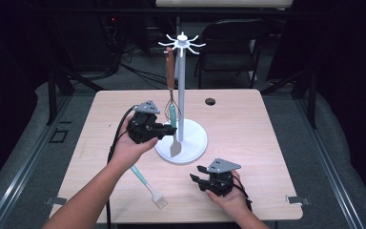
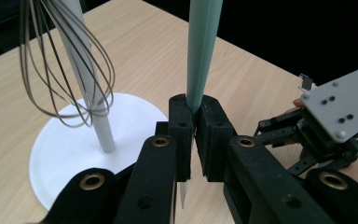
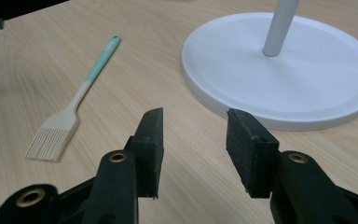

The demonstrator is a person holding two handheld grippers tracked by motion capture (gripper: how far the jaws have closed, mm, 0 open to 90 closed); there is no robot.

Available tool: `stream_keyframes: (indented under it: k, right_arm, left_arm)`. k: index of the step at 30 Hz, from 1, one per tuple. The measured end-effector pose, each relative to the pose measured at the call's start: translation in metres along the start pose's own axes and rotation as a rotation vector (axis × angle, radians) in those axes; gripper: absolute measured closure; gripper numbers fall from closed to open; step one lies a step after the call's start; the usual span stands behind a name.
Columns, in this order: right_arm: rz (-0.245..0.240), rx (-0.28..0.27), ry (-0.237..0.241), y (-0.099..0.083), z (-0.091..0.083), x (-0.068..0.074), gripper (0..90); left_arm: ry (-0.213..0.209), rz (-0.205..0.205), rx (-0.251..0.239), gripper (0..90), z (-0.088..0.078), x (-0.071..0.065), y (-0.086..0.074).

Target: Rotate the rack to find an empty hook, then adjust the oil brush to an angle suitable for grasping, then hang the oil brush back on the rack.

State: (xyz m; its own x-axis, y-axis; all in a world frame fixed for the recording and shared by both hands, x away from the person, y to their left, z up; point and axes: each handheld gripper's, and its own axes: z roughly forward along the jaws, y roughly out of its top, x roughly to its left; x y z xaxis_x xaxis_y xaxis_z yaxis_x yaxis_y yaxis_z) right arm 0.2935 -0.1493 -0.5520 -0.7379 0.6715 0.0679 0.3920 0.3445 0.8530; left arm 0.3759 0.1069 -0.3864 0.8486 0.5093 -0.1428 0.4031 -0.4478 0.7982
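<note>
My left gripper (image 1: 168,130) is shut on the teal handle of a spatula (image 1: 174,145), which it holds upright over the white stand's base (image 1: 193,150). In the left gripper view the pads (image 2: 182,116) pinch that handle (image 2: 203,51), and the blade's tip pokes out below. A whisk (image 1: 170,76) with a brown handle hangs from a hook on the stand (image 1: 181,45), close beside the spatula. My right gripper (image 1: 195,173) is open and holds nothing near the table's front edge. In the right gripper view its jaws (image 3: 193,135) point at bare table in front of the base (image 3: 284,74).
A teal-handled pastry brush (image 1: 148,187) lies flat on the wooden table (image 1: 248,124) at the front left, also in the right gripper view as the brush (image 3: 70,116). A cable hole (image 1: 210,101) sits at the back. A chair (image 1: 233,43) stands beyond the table.
</note>
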Motion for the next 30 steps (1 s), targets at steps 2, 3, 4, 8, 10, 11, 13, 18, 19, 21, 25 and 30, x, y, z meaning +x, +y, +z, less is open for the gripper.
stream_keyframes:
  k: [2, 3, 4, 8, 10, 11, 13, 18, 19, 21, 25, 30]
  right_arm:
    - [0.001, 0.004, -0.001, 0.0, 0.0, 0.0, 56.7]
    - [0.005, 0.002, -0.002, -0.001, 0.001, 0.0, 56.6]
    - [0.004, 0.002, -0.001, -0.001, 0.001, -0.001, 56.6]
    - [0.005, -0.001, -0.002, -0.001, 0.001, -0.001, 56.6]
    - [0.007, -0.004, 0.0, -0.001, 0.001, -0.001, 56.6]
    - [0.008, -0.004, 0.0, -0.001, 0.002, -0.001, 56.6]
    - [0.01, -0.001, -0.003, -0.001, 0.002, -0.002, 56.6]
    - [0.01, 0.003, -0.003, -0.001, 0.001, -0.003, 56.5]
    - [0.011, -0.002, -0.003, -0.001, 0.001, -0.003, 56.5]
    - [0.011, -0.002, -0.006, -0.001, 0.0, -0.003, 56.4]
    - [0.022, -0.012, -0.005, -0.001, 0.0, -0.004, 56.4]
    - [0.026, -0.016, -0.002, -0.001, -0.001, -0.005, 56.3]
  left_arm:
    - [-0.002, 0.005, -0.008, 84.9, -0.004, 0.0, 0.007]
    - [-0.005, 0.009, -0.006, 84.9, -0.006, 0.001, 0.011]
    - [-0.005, 0.011, -0.004, 84.9, -0.007, 0.001, 0.014]
    - [0.004, 0.031, 0.002, 84.9, -0.012, 0.003, 0.029]
    - [0.004, 0.036, -0.001, 85.0, -0.016, 0.004, 0.037]
    - [0.001, 0.037, 0.0, 84.9, -0.017, 0.005, 0.041]
    - [0.002, 0.038, -0.007, 84.9, -0.021, 0.007, 0.049]
    - [0.0, 0.043, -0.026, 84.9, -0.029, 0.007, 0.071]
    - [-0.004, 0.047, -0.029, 84.9, -0.031, 0.007, 0.075]
    - [-0.017, 0.053, -0.036, 84.9, -0.033, 0.007, 0.084]
    - [-0.042, 0.04, -0.045, 84.9, -0.035, 0.008, 0.1]
    - [-0.053, 0.035, -0.045, 85.0, -0.032, 0.009, 0.11]
